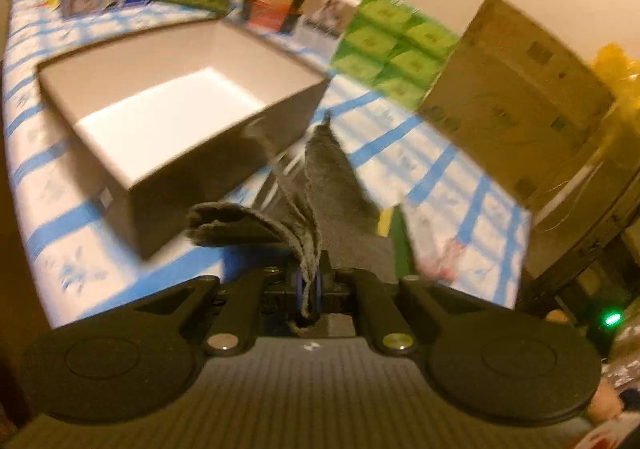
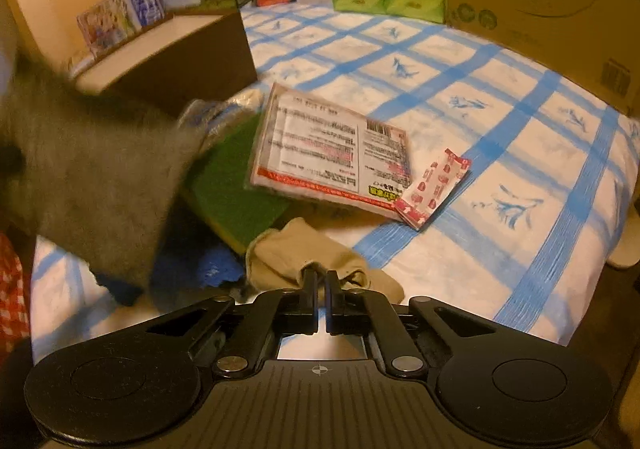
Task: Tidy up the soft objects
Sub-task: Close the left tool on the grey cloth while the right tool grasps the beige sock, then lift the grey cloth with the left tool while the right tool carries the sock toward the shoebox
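The left gripper (image 1: pixel 309 289) has its jaws shut tight on a gray cloth (image 1: pixel 320 185). The right gripper (image 2: pixel 320 281) pinches a tan sock (image 2: pixel 280 253).

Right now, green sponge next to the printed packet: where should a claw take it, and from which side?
Probably the green sponge's near yellow edge, from above and the camera side. It lies flat; the printed packet overlaps its right side and the grey cloth hangs over its left.

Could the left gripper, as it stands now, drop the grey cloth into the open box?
Probably yes: the left gripper holds the grey cloth, and the box lies just ahead, open-topped, with nothing visible between them.
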`<state>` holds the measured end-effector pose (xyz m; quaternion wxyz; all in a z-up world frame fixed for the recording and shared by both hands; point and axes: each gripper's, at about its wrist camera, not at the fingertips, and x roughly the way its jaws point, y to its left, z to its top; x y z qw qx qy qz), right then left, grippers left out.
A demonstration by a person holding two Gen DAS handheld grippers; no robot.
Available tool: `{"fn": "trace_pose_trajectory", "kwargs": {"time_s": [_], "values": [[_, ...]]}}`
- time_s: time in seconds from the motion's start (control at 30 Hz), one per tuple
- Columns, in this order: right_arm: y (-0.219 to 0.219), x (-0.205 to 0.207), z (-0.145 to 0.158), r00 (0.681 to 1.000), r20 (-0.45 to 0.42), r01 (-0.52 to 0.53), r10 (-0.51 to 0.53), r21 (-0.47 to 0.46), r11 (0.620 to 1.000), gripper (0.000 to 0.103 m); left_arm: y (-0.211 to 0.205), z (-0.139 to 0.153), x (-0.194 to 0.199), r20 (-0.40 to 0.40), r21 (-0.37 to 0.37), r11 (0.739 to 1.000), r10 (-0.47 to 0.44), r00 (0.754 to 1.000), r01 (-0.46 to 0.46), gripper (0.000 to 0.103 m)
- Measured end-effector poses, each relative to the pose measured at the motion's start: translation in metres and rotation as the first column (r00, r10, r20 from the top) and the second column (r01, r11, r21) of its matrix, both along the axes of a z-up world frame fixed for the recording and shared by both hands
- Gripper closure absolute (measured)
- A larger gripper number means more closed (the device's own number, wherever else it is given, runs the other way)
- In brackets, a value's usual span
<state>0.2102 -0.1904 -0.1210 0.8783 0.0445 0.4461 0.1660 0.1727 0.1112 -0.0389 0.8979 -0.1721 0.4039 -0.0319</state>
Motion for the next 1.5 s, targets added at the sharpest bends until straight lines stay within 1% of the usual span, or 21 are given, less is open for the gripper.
{"fn": "trace_pose_trajectory", "kwargs": {"time_s": [0.1,0.2,0.27,0.37,0.47,0.57,0.67,0.8,0.83,0.87,0.9,0.93,0.97,1.1,1.13,1.3,1.33,1.37,1.4,1.43,1.5], "values": [[0.006,-0.003,0.009,0.997,0.064,-0.048,0.046,0.030,0.998,0.099,0.007,-0.013,-0.011,-0.036,-0.022,0.999,0.039,0.999,-0.040,0.098],[0.022,0.002,0.014,0.990,0.103,-0.099,0.094,0.051,0.994,0.099,0.010,-0.016,-0.014,-0.037,-0.020,0.998,0.056,0.998,-0.056,0.098],[0.035,0.006,0.012,0.986,0.118,-0.124,0.119,0.038,0.992,0.099,0.010,-0.017,-0.011,-0.038,-0.012,0.998,0.060,0.997,-0.061,0.098],[0.050,0.013,0.004,0.982,0.113,-0.151,0.150,0.007,0.988,0.099,0.013,-0.012,-0.010,-0.022,-0.002,0.998,0.060,0.998,-0.060,0.098],[0.056,0.021,-0.007,0.983,0.087,-0.159,0.159,-0.010,0.987,0.098,0.019,-0.005,-0.012,-0.019,0.042,0.997,0.070,0.997,-0.069,0.098],[0.054,0.025,-0.015,0.984,0.065,-0.167,0.166,0.007,0.986,0.098,0.030,0.001,-0.018,-0.008,0.057,0.994,0.088,0.996,-0.088,0.098],[0.050,0.023,-0.013,0.984,0.062,-0.166,0.165,0.019,0.986,0.098,0.029,0.001,-0.018,-0.010,0.087,0.994,0.072,0.997,-0.070,0.098],[0.030,0.015,-0.004,0.988,0.076,-0.141,0.137,0.053,0.989,0.096,0.018,-0.009,-0.012,-0.022,0.052,0.998,0.042,0.999,-0.040,0.095],[0.022,0.012,-0.004,0.989,0.071,-0.133,0.129,0.050,0.990,0.088,0.015,-0.010,-0.010,-0.018,0.056,0.998,0.041,0.999,-0.040,0.092],[0.017,0.009,-0.003,0.991,0.067,-0.120,0.117,0.048,0.992,0.072,0.012,-0.012,-0.008,-0.015,0.064,0.997,0.039,0.999,-0.038,0.090],[0.010,0.007,-0.003,0.993,0.065,-0.103,0.100,0.044,0.994,0.061,0.009,-0.013,-0.006,-0.015,0.068,0.997,0.035,0.999,-0.034,0.088],[0.004,0.004,-0.004,0.994,0.069,-0.083,0.080,0.035,0.996,0.040,0.007,-0.014,-0.003,-0.016,0.073,0.997,0.032,0.999,-0.031,0.088],[-0.001,0.000,-0.004,0.994,0.082,-0.069,0.066,0.032,0.997,0.034,0.005,-0.015,0.001,-0.016,0.076,0.997,0.027,0.999,-0.026,0.088],[-0.007,0.001,-0.010,0.994,0.074,-0.083,0.083,0.009,0.996,0.034,-0.004,-0.020,0.011,-0.021,0.094,0.996,0.012,1.000,-0.010,0.088],[-0.004,0.003,-0.013,0.992,0.074,-0.101,0.100,0.005,0.995,0.034,-0.006,-0.021,0.013,-0.022,0.103,0.995,0.009,1.000,-0.006,0.092],[0.013,0.010,-0.031,0.983,0.087,-0.150,0.159,-0.093,0.984,0.034,-0.016,-0.019,0.011,0.003,0.177,0.984,-0.009,1.000,0.009,0.097],[0.015,0.010,-0.034,0.980,0.095,-0.164,0.174,-0.106,0.981,0.041,-0.017,-0.017,0.010,0.006,0.185,0.983,-0.013,1.000,0.011,0.097],[0.018,0.009,-0.036,0.975,0.103,-0.182,0.195,-0.122,0.976,0.067,-0.017,-0.016,0.009,0.009,0.193,0.981,-0.015,1.000,0.014,0.097],[0.021,0.007,-0.036,0.970,0.103,-0.206,0.222,-0.140,0.968,0.081,-0.017,-0.014,0.007,0.011,0.200,0.980,-0.017,1.000,0.014,0.098],[0.023,0.006,-0.038,0.967,0.097,-0.218,0.235,-0.161,0.963,0.091,-0.017,-0.012,0.006,0.014,0.200,0.980,-0.018,1.000,0.015,0.098],[0.021,0.000,-0.036,0.962,0.116,-0.224,0.245,-0.173,0.959,0.095,-0.018,-0.006,0.003,0.021,0.202,0.979,-0.024,0.999,0.019,0.098]]}}
